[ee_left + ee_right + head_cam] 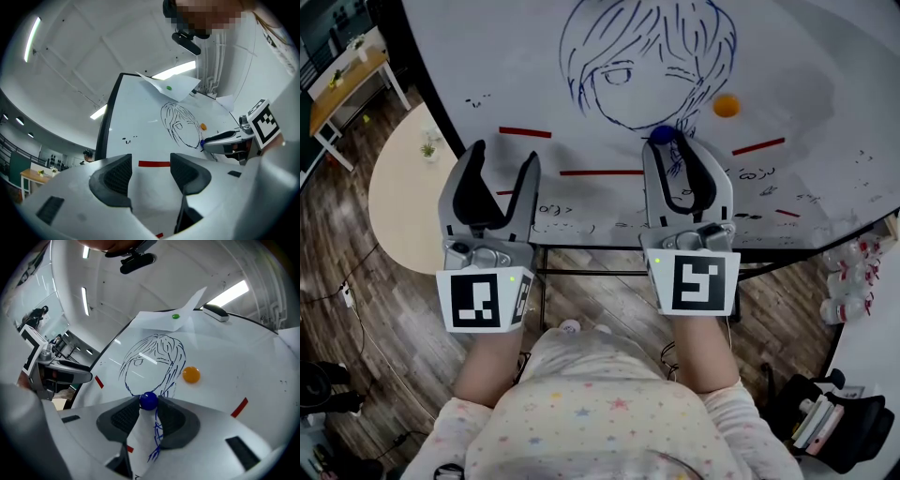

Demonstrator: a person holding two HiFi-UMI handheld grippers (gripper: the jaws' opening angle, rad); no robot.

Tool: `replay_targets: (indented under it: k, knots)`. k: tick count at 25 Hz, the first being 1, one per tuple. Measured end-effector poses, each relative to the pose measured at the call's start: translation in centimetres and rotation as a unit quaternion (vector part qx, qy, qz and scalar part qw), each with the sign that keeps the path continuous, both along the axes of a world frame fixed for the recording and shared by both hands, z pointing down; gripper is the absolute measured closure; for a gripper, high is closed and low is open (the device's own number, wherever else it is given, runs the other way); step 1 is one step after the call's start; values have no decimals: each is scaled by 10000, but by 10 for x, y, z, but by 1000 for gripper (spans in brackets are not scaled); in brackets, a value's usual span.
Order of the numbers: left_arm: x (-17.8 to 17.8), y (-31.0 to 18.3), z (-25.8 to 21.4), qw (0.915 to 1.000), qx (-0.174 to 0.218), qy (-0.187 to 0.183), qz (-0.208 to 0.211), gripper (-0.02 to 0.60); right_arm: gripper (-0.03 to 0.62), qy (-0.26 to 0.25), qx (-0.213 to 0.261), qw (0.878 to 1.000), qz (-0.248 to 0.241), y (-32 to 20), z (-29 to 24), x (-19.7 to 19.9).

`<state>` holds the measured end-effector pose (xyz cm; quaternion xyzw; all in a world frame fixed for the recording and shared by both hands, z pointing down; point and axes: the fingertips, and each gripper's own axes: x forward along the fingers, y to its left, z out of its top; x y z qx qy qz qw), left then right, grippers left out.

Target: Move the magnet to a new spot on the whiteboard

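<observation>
A blue round magnet [148,401] sits on the whiteboard [825,84] at the bottom of a blue drawn face. My right gripper [148,403] is shut on it, the two fingertips pinching its sides; in the head view the blue magnet [661,135] shows at the tip of the right gripper [666,142]. An orange magnet [191,375] lies on the board to the right, also seen as the orange magnet [727,106] in the head view. My left gripper [502,164] hangs open before the lower left of the board, its jaws holding nothing; the left gripper [150,169] faces a red strip.
Red strips [525,132] and small black scribbles mark the whiteboard. A green magnet [176,316] pins a paper sheet [168,317] at the top. A round beige table [403,197] stands left, a wooden desk [342,84] beyond it. White bottles [848,281] sit at right.
</observation>
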<state>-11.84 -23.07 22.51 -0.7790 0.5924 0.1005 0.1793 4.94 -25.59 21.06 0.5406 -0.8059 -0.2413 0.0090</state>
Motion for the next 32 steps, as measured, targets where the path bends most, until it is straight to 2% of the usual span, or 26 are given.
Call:
replay_targets:
  k: [27, 32]
  knots:
    - [5, 4, -5, 10000, 43, -21, 70, 345, 459, -249, 130, 9996, -14, 9, -11, 7]
    - [7, 4, -6, 9999, 57, -20, 103, 345, 464, -294, -5, 9996, 9, 10, -7, 11]
